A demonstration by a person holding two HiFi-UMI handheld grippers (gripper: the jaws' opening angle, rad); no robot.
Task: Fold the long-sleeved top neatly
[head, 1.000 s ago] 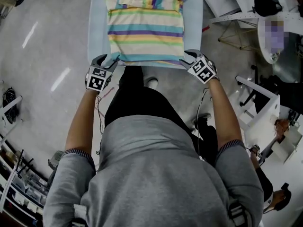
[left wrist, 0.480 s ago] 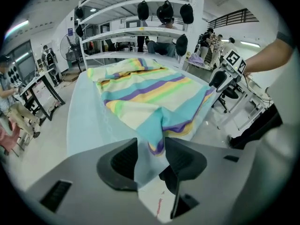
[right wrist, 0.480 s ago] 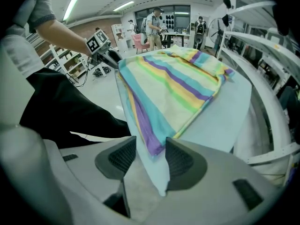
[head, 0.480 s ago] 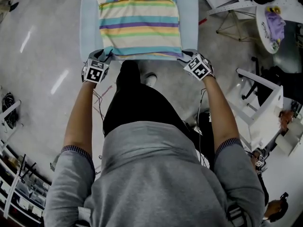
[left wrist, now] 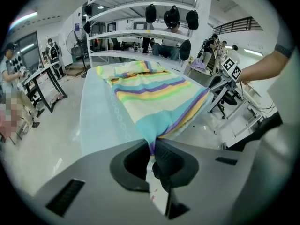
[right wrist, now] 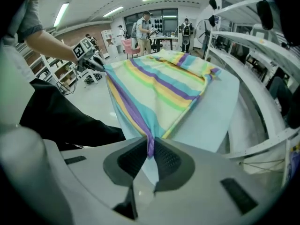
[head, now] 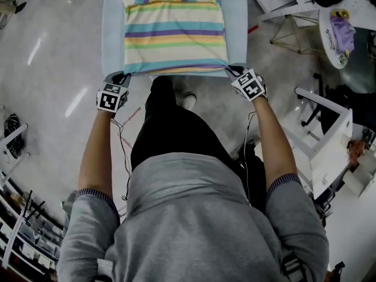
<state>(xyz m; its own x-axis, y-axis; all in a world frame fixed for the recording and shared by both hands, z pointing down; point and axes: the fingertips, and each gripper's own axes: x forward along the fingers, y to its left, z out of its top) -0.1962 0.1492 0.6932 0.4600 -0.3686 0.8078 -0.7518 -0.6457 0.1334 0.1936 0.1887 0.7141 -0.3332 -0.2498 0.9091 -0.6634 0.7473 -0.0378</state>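
Note:
The striped long-sleeved top (head: 175,31) lies flat on a pale blue table (head: 236,22), its sleeves folded in near the far end. My left gripper (head: 118,77) has just been closing and is now shut on the near left corner of the hem (left wrist: 151,139). My right gripper (head: 237,71) has just been closing too and pinches the near right hem corner (right wrist: 150,142). In both gripper views the cloth (left wrist: 154,95) (right wrist: 154,90) runs taut from the jaws across the table. The left gripper (right wrist: 93,62) shows in the right gripper view, and the right gripper (left wrist: 220,78) in the left gripper view.
A white round table (head: 341,16) with purple cloth and a black bag stands at the right. White frames and a stool (head: 323,128) stand to my right. Shelving (left wrist: 150,27) with hanging black caps lies beyond the table. People (right wrist: 145,29) stand farther back in the room.
Both grippers have slid off the table's near edge onto the hem corners and closed on them. The left hand moved outward and toward me; the hem's near corners now rise slightly.

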